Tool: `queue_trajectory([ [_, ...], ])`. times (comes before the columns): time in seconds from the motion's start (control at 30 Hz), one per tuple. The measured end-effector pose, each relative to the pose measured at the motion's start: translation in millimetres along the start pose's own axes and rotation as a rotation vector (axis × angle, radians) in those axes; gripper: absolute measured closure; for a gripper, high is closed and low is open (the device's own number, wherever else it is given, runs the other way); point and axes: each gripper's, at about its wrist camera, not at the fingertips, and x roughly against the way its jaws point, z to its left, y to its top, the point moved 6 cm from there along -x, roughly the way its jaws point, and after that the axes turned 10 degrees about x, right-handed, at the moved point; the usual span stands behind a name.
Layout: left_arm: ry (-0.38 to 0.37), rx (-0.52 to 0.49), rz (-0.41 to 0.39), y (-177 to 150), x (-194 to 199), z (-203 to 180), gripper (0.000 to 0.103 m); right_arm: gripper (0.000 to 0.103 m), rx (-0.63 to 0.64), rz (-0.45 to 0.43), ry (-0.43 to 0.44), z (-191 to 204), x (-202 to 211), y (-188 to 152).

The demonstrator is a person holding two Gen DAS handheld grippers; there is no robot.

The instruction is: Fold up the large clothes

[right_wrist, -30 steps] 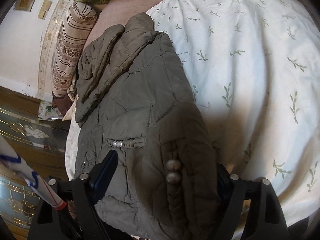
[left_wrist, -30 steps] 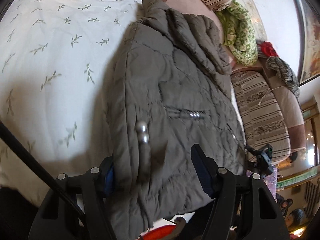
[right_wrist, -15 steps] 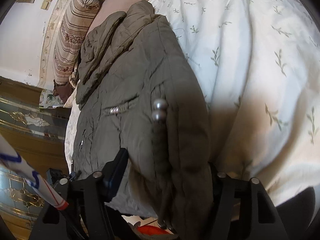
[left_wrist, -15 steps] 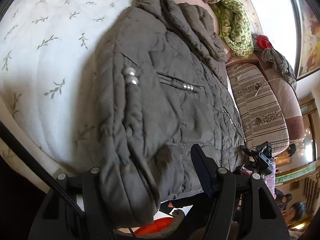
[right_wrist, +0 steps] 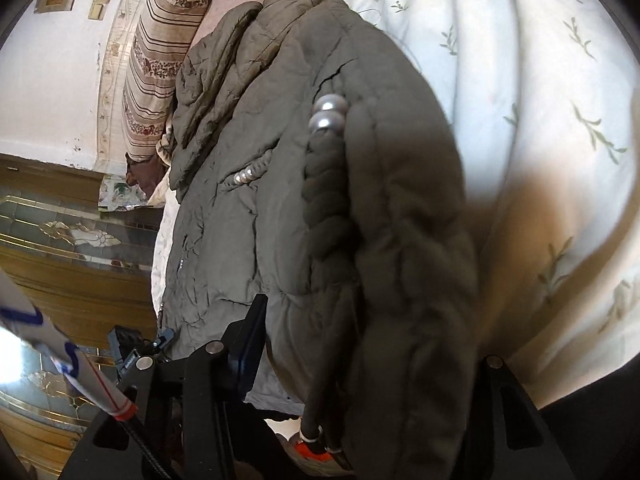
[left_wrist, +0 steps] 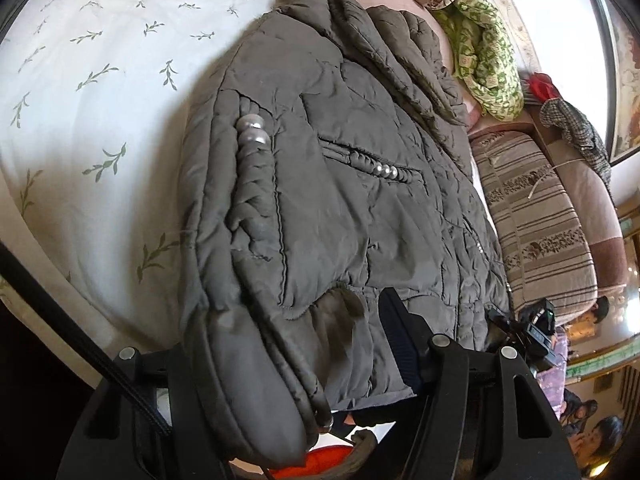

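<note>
A: On the bed, near edge: the grey-olive padded jacket lies lengthwise, collar at the far end by the striped cushions, hem hanging over the mattress edge toward both cameras.

B: Left gripper?

A: Hem bunched between its fingers; jaws closing. Right pad touches the cloth, the left pad is hidden under the fold, so a firm clamp cannot be confirmed.

B: Right gripper?

A: Jaws closing on the braided, pearl-tipped trim side of the hem. Left pad sits against the fabric; the right finger is buried beneath it.

B: Free room?

A: Wide bare quilt beside the jacket, on the left in the left view and the right in the right view. Opposite side is tight: the jacket's long edge runs along the mattress edge, cushions just beyond. A green patterned cloth lies past the collar.
</note>
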Motion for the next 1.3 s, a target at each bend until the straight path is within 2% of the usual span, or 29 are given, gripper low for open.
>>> queue_trajectory([
  [0.07, 0.032, 0.003, -0.018, -0.5, 0.9, -1.3, 0.041, 0.048, 0.003, 0.0, 0.002, 3.1, -1.9, -0.8],
  [0.1, 0.063, -0.002, -0.032, -1.2, 1.8, -2.9, 0.044, 0.05, 0.001, 0.001, 0.005, 5.2, -2.6, -0.9],
  [0.13, 0.106, -0.014, -0.051, -1.7, 3.1, -4.6, 0.051, 0.054, 0.0, 0.001, 0.001, 6.1, -3.1, -1.3],
  [0.17, 0.163, -0.03, -0.07, -1.8, 4.9, -5.8, 0.064, 0.057, -0.002, -0.003, -0.008, 6.1, -2.3, -1.2],
  [0.2, 0.197, -0.041, -0.079, -2.0, 6.7, -7.3, 0.071, 0.061, -0.003, -0.007, -0.013, 6.6, -1.6, -0.6],
  [0.3, 0.202, -0.027, -0.114, -0.9, 18.4, -12.8, 0.081, 0.071, 0.001, -0.027, -0.022, 11.3, 4.7, 0.4],
  [0.53, 0.207, -0.04, -0.219, -3.7, 55.7, -33.1, 0.084, 0.077, 0.064, -0.088, -0.03, 35.3, 26.6, 5.7],
  [0.87, 0.321, -0.136, -0.375, -11.1, 89.8, -69.6, 0.088, 0.079, 0.173, -0.129, -0.056, 67.0, 48.0, 5.5],
  [1.3, 0.442, -0.243, -0.446, -7.8, 99.1, -96.4, 0.088, 0.079, 0.241, -0.149, -0.098, 84.1, 62.2, 19.5],
])
